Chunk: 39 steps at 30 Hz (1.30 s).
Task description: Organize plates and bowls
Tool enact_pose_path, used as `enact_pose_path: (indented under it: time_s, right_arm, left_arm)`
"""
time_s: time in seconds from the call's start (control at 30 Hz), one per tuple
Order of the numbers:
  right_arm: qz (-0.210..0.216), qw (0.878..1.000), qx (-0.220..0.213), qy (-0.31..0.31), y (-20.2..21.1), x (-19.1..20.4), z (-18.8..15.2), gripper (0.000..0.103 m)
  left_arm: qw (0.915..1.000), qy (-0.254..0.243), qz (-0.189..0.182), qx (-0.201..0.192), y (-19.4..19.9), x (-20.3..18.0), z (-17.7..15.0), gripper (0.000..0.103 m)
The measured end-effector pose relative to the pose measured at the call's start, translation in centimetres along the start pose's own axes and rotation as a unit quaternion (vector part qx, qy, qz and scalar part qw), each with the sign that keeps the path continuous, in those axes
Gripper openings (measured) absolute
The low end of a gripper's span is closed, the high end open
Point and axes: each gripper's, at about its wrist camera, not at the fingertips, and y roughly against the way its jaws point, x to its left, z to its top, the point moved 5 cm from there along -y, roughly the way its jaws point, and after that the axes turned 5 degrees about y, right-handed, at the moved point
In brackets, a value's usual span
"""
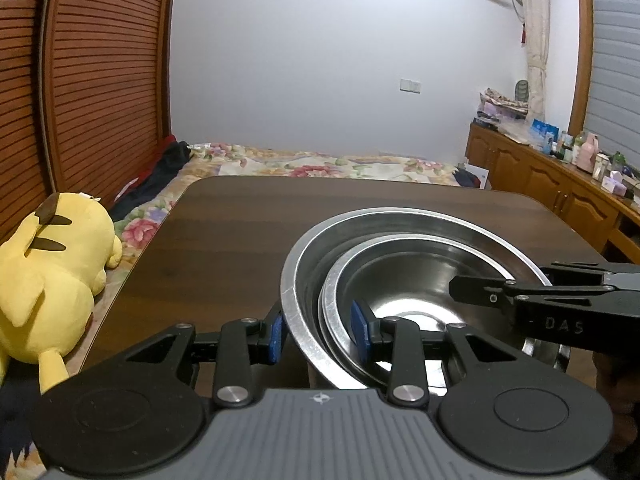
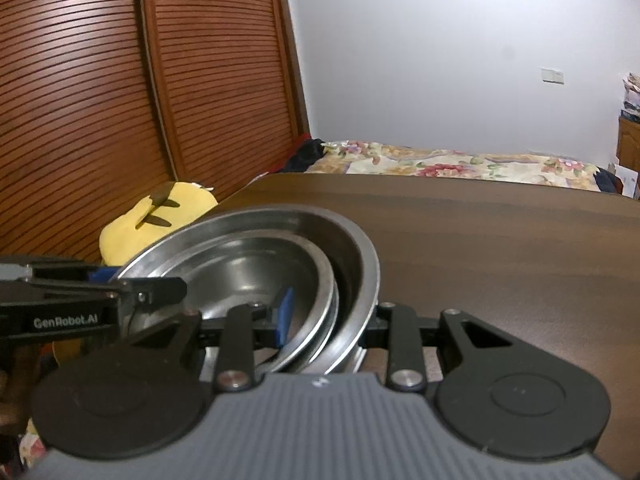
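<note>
Tilting both grippers slightly downward, we clamp the nested steel bowls (image 1: 400, 280) from opposite sides: our left gripper (image 1: 318, 330) narrowly pinches their near-left rims, our right gripper (image 2: 328, 316) pinches the right rims, above the dark table (image 1: 240, 232).

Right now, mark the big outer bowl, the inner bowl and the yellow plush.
outer bowl (image 1: 404, 220): left wrist view, far inside wall below the rim.
inner bowl (image 1: 408, 280): left wrist view, shiny inside bottom.
yellow plush (image 1: 60, 280): left wrist view, middle of its body.
</note>
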Motion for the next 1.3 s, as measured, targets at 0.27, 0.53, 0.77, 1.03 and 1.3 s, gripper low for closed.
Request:
enact_pose_path:
  time_s: [0.27,0.53,0.77,1.03,1.3]
  right_arm:
    - [0.002,1.0,0.004,-0.01,0.6,-0.9,0.0,0.054]
    - [-0.011,1.0,-0.008,-0.004,1.8,-1.1,0.2,0.059]
    - [-0.026,0.999,-0.037,0.006,3.5,-1.4,1.5,0.067]
    - [-0.034,0.997,-0.069,-0.003,5.6,-2.5,2.3,0.093]
    - [-0.059,0.995,-0.08,-0.011,7.9,-3.6,2.6,0.103]
  left_arm:
    - [1.0,0.005,0.005,0.0,0.1,-0.4,-0.1,0.037]
    - [0.9998,0.011,0.012,-0.008,0.8,-0.1,0.3,0.062]
    - [0.9994,0.002,0.02,-0.029,1.8,-0.3,1.5,0.089]
    - [0.9979,-0.006,0.022,-0.062,3.4,-1.4,3.0,0.103]
    - [0.9969,-0.029,0.011,-0.072,4.6,-4.4,3.8,0.103]
